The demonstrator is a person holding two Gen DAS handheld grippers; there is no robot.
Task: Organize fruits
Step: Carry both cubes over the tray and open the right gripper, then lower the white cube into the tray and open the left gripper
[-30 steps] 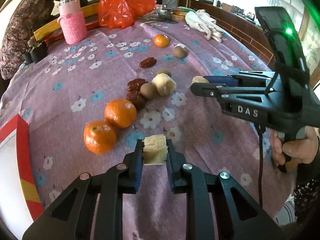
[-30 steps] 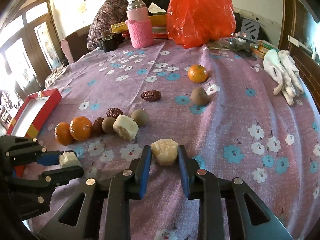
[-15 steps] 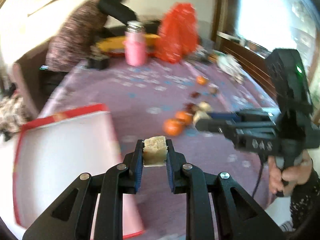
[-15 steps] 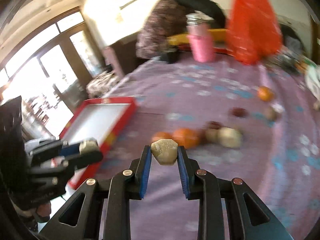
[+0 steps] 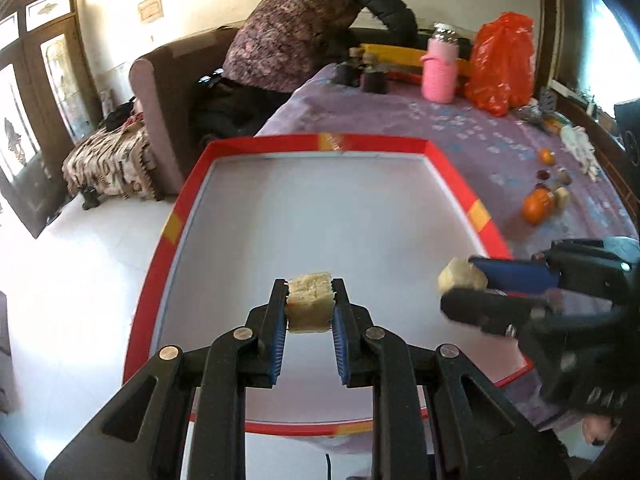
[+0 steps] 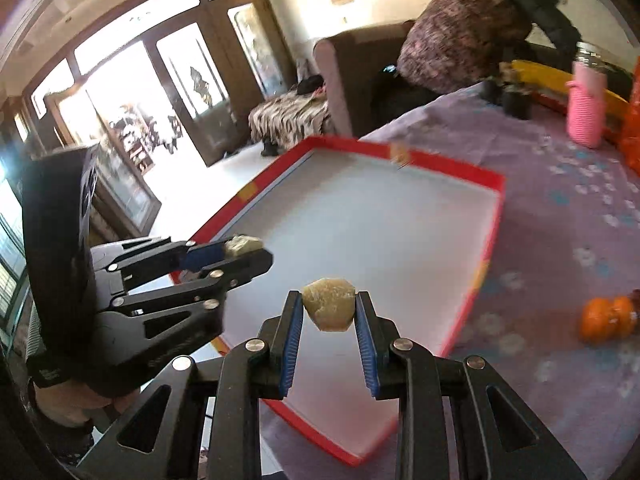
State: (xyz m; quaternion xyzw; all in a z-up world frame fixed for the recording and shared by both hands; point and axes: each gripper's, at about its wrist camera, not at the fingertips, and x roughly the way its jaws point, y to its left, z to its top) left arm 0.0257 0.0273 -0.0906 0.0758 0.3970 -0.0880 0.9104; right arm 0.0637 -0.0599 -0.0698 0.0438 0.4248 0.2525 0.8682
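Observation:
My left gripper (image 5: 310,300) is shut on a pale yellow cut chunk of fruit (image 5: 310,306) and hangs over the white floor of a red-rimmed tray (image 5: 320,142). My right gripper (image 6: 329,308) is shut on a second pale, rounded chunk (image 6: 329,309) above the same tray (image 6: 492,178). Each gripper shows in the other's view: the right one (image 5: 460,284) at the tray's right rim, the left one (image 6: 250,248) over its left edge. Loose oranges (image 5: 538,202) and small brown fruits (image 5: 564,178) lie on the purple flowered cloth to the right.
A pink flask (image 5: 439,68), an orange plastic bag (image 5: 500,64) and white gloves (image 5: 580,148) stand at the table's far end. A person in a patterned top (image 5: 296,28) bends over the far edge. The tray overhangs the table's near-left edge above the white floor.
Both grippers have swung left from the row of fruit to above the red-rimmed tray, each still holding its chunk. The oranges now lie far to the right.

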